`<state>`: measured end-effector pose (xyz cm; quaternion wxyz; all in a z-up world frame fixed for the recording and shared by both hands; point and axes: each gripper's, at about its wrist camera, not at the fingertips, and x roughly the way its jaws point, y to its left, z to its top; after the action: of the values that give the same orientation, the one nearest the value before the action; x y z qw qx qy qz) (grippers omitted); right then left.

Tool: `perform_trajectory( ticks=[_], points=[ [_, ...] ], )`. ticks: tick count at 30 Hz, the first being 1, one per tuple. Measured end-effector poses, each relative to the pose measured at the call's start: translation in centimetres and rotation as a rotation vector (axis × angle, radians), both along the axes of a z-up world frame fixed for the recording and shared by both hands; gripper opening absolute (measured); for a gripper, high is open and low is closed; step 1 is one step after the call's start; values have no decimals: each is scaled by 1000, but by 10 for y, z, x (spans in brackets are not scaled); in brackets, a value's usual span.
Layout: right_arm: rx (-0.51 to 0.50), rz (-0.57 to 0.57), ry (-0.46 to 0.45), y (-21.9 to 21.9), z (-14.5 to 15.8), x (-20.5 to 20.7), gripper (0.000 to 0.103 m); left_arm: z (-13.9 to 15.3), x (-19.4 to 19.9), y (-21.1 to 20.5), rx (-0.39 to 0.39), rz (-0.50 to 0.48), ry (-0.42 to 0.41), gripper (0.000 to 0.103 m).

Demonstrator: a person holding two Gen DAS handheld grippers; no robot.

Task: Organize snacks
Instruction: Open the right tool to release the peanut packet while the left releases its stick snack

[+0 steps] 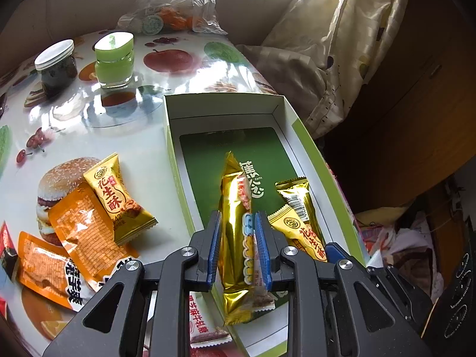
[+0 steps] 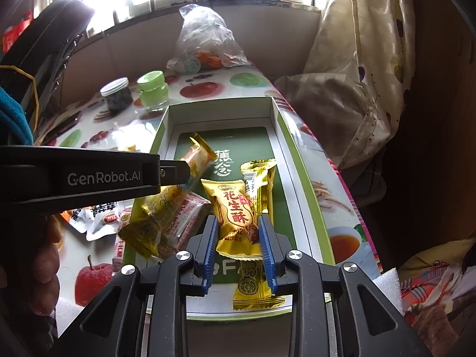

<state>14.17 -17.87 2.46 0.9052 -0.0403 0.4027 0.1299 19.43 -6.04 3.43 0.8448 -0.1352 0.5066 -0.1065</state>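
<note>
Here, the left gripper (image 1: 238,244) pinches a long gold-foil snack bar (image 1: 236,238) at mid-length between its blue pads, holding it above the green floor of the open box (image 1: 175,136). The bar's long axis runs away from the camera toward the box's far wall, its crimped tip leading. The right gripper (image 2: 239,253) clamps a gold peanut-crisp packet (image 2: 236,214) across its width, low over the near end of the box, the packet's printed face up and its length also running toward the far wall. Both wrappers look light, crinkly and slick, their contents likely brittle; a gentle hold across the filled middle, not the thin sealed ends, seems safest. More packets (image 1: 89,229) lie on the tabletop (image 1: 125,136) beside the box's left edge.
</note>
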Motion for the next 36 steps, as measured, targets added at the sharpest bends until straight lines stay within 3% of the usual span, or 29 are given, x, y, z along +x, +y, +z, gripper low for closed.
perform_trajectory(
  ticks=[11,16,24,36],
  points=[
    [-18,-14,9,0,-3,1,36,-1,-1,-1,12,-13,0,24],
    [-22,-13,6,1,-3,-1,38,3,-6,-2,16,-23,-16,36],
    [-37,-27,-3,3,0,-5,42,17,-19,-4,63,-48,-73,39],
    [-1,-19,-41,10,16,-16,46,39,-58,28,113,35,-138,39]
  ],
)
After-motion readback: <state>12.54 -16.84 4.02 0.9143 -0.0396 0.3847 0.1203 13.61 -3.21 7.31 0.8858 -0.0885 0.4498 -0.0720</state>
